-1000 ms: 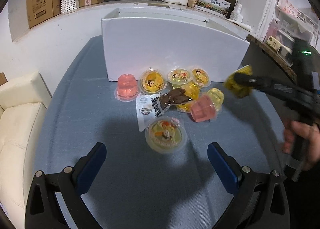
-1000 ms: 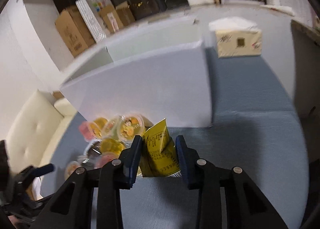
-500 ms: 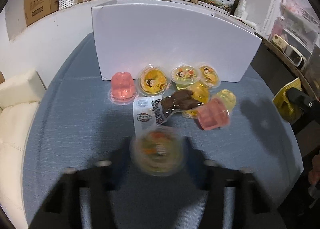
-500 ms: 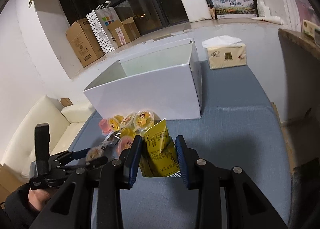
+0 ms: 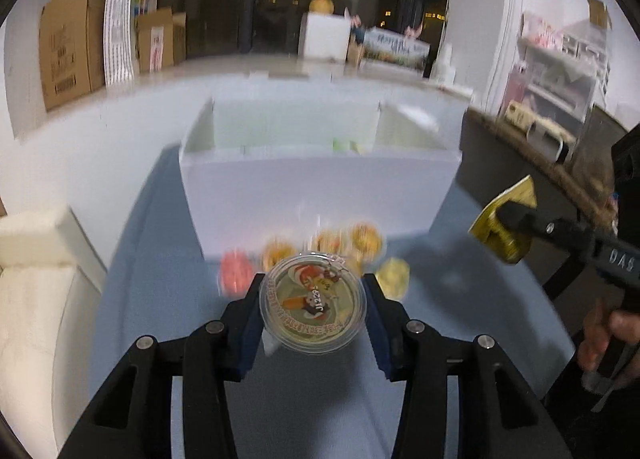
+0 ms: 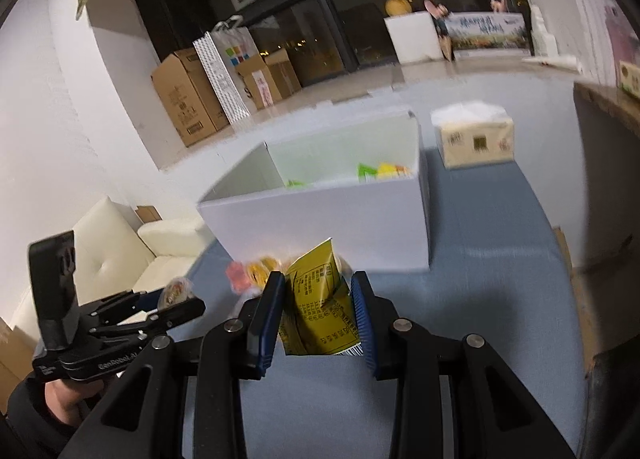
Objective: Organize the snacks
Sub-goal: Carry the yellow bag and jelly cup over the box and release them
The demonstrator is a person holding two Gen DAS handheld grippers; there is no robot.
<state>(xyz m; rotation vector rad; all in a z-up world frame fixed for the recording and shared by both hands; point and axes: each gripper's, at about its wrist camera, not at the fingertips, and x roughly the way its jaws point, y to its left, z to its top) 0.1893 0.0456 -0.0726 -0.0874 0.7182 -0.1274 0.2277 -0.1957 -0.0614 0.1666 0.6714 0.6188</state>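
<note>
My left gripper point(image 5: 313, 283) is shut on a round clear jelly cup point(image 5: 313, 301) with a cartoon lid, held off the blue table point(image 5: 304, 411). My right gripper point(image 6: 317, 277) is shut on a yellow snack packet point(image 6: 318, 299), also in the air. Ahead of both stands the open white box point(image 5: 320, 195), with green and yellow packets point(image 6: 380, 171) inside. More jelly cups point(image 5: 236, 275) lie blurred at the foot of the box. The right gripper with its packet point(image 5: 504, 227) shows at the right of the left wrist view. The left gripper point(image 6: 176, 299) shows at the left of the right wrist view.
A tissue box point(image 6: 474, 143) sits on the table to the right of the white box point(image 6: 320, 219). A cream sofa point(image 5: 36, 299) borders the table's left side, and a dark counter point(image 5: 520, 147) its right. Cardboard boxes point(image 5: 68, 43) line the window ledge behind.
The left gripper's jaws closed on the jelly cup and lifted it off the table. The right gripper rose with the yellow packet. The inside of the white box has come into view.
</note>
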